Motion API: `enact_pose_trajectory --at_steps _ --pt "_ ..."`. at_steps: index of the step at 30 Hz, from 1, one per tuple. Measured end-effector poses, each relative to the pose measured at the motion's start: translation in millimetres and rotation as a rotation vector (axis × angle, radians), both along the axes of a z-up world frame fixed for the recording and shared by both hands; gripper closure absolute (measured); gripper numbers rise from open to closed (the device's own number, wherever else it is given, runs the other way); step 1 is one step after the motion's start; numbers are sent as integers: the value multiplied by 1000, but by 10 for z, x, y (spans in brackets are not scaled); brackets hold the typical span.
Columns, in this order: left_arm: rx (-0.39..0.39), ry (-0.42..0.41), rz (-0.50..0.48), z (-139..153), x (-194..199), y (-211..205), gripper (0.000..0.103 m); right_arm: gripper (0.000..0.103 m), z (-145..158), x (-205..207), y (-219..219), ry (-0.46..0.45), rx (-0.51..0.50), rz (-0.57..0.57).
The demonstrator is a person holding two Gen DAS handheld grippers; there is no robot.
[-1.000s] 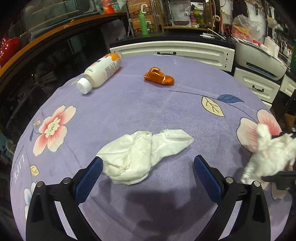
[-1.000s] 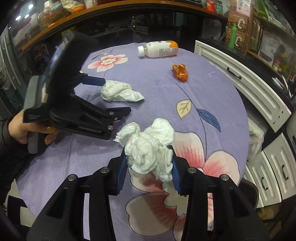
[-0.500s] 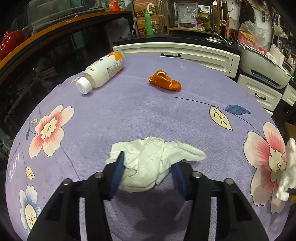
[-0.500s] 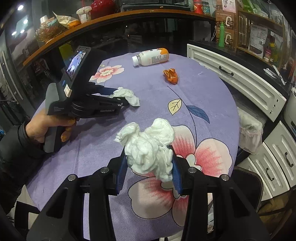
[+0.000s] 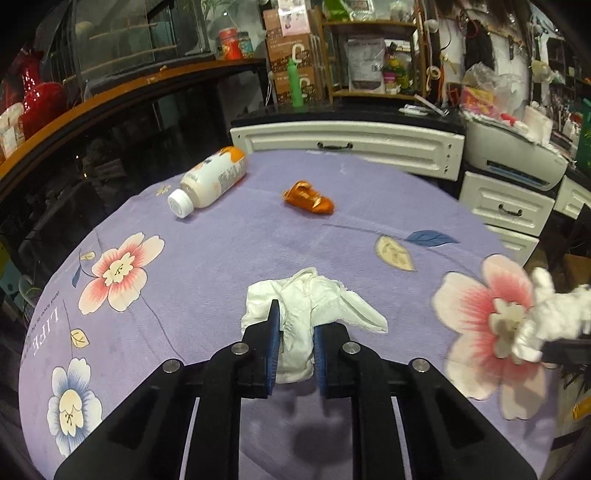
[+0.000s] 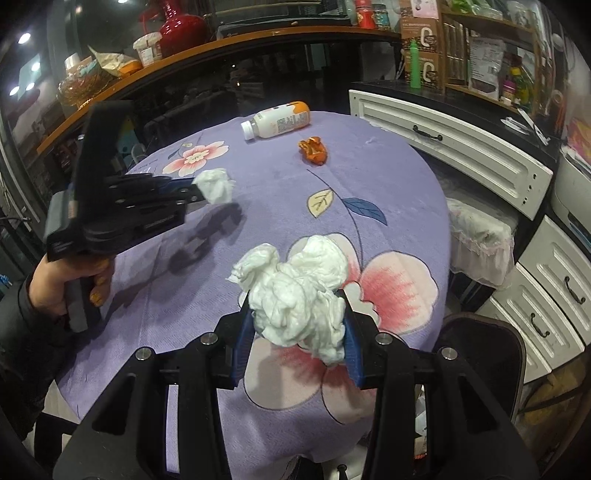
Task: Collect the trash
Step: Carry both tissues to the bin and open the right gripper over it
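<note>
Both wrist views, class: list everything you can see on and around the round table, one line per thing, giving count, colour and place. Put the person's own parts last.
Tablecloth: one, purple with flowers and leaves, covers the round table.
Bottle: one, white with orange base and white cap, lying on its side at the far edge.
Wrapper: one, orange, crumpled, on the cloth right of the bottle.
Flat tissue: one, white, between the left gripper's pads, lifted off the cloth in the right wrist view.
Balled tissue: one, white, between the right gripper's pads.
Drawer cabinets: several, white with dark handles, beyond the table.
Vase: one, red, on the wooden shelf behind.
Left gripper: black with blue pads, jaws just closed on the flat tissue.
Right gripper: black with blue pads, clamped on the balled tissue.
Hand: one, dark sleeve, holding the left gripper's handle.
</note>
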State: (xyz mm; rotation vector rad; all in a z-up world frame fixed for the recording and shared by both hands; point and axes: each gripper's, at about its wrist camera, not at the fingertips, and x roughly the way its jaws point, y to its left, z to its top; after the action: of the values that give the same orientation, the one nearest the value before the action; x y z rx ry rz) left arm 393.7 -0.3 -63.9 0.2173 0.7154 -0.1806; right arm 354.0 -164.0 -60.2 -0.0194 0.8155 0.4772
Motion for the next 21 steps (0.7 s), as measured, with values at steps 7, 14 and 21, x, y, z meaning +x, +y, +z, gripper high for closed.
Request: enact_pose_trajectory --at_steps 7,14,21 --pt "-76 -60 -89 237 -532 -400 87 61 -46 -206 -392 -15 17 -86" --pt "-113 -69 -214 305 -879 -978 87 61 -118 -472 -957 -19 -6 -198" --pt "-134 -19 -327 164 -980 -1654 87 61 -219 -764 -1592 -4 -4 -321"
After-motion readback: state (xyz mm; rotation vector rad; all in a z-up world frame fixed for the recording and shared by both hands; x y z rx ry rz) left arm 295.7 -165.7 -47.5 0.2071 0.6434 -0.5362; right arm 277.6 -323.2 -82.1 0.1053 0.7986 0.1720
